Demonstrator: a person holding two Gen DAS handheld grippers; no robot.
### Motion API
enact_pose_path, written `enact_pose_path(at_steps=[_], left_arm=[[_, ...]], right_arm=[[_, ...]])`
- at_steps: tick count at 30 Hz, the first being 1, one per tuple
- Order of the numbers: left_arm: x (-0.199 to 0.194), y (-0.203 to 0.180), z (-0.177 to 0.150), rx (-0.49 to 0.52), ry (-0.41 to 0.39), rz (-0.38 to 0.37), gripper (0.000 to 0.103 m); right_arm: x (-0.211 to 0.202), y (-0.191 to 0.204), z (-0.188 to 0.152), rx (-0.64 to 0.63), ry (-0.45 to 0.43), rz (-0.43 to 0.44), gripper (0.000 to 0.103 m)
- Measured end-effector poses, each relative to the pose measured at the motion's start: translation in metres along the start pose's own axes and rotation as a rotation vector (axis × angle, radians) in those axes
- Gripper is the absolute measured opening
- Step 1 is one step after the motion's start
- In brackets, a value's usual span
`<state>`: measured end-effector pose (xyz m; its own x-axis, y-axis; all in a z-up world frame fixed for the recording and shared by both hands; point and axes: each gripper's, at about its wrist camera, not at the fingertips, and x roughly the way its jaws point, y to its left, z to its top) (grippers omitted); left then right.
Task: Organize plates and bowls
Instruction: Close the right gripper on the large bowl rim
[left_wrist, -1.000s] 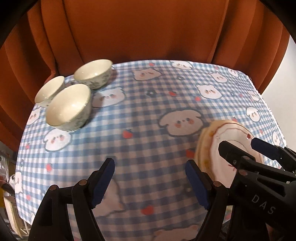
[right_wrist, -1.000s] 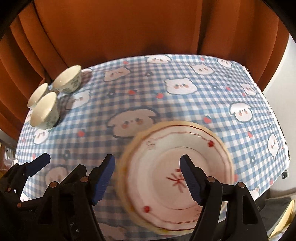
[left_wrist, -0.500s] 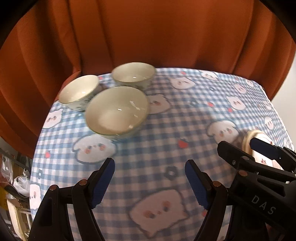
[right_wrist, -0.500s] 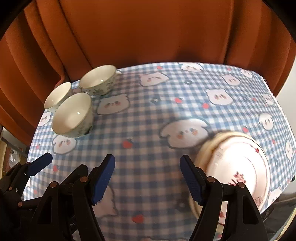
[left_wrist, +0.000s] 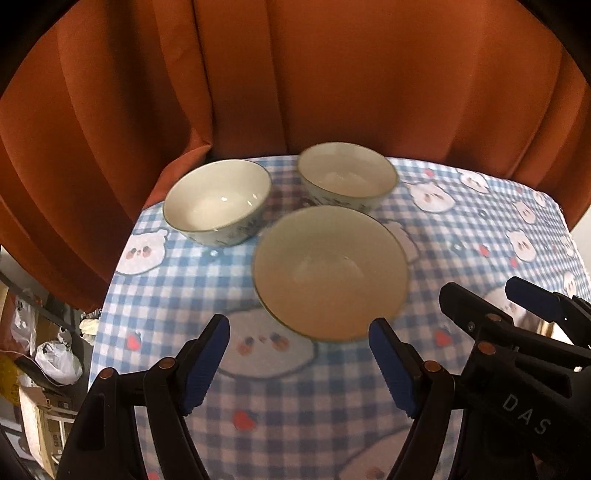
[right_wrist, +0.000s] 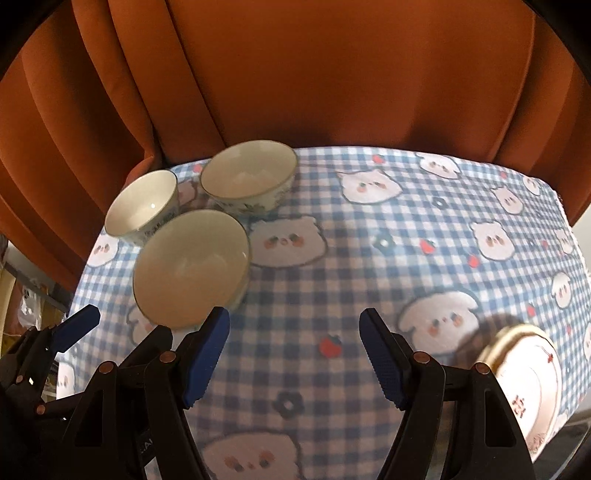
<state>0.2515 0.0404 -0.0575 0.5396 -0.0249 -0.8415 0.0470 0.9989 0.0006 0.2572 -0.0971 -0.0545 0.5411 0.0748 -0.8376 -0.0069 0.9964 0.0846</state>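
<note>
Three bowls (left_wrist: 330, 271) just ahead of the wide-open, empty left gripper (left_wrist: 301, 363); right gripper (right_wrist: 293, 356) likewise.

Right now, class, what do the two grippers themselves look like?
Both the left gripper and the right gripper are black plastic clamp frames with two fingers each, tipped with ribbed blue pads and pinned with copper-coloured rivets. The right gripper's body carries white letters "DAS". No cables or sleeves show.

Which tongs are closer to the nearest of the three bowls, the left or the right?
Left. The left tongs are open right in front of the nearest bowl, aimed at it. The right tongs are also open, with that bowl off to their left and clear tablecloth ahead.
</note>
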Motion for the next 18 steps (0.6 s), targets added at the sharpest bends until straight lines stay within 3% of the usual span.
enact_pose_path(at_steps=[8,12,14,16,18], left_arm=[[0.034,0.020,0.020,-0.015,0.022,0.031,0.076],[0.051,0.022,0.025,-0.022,0.039,0.014,0.066],[0.059,0.020,0.027,-0.018,0.050,0.012,0.064],[0.066,0.017,0.028,-0.012,0.063,0.000,0.054],[0.073,0.015,0.029,-0.012,0.073,-0.011,0.050]], right_arm=[[0.038,0.023,0.027,-0.008,0.020,-0.017,0.076],[0.055,0.026,0.034,0.003,0.035,-0.023,0.074],[0.064,0.028,0.036,0.000,0.048,-0.015,0.061],[0.070,0.032,0.037,-0.007,0.060,-0.015,0.050],[0.076,0.034,0.037,-0.008,0.072,-0.011,0.044]])
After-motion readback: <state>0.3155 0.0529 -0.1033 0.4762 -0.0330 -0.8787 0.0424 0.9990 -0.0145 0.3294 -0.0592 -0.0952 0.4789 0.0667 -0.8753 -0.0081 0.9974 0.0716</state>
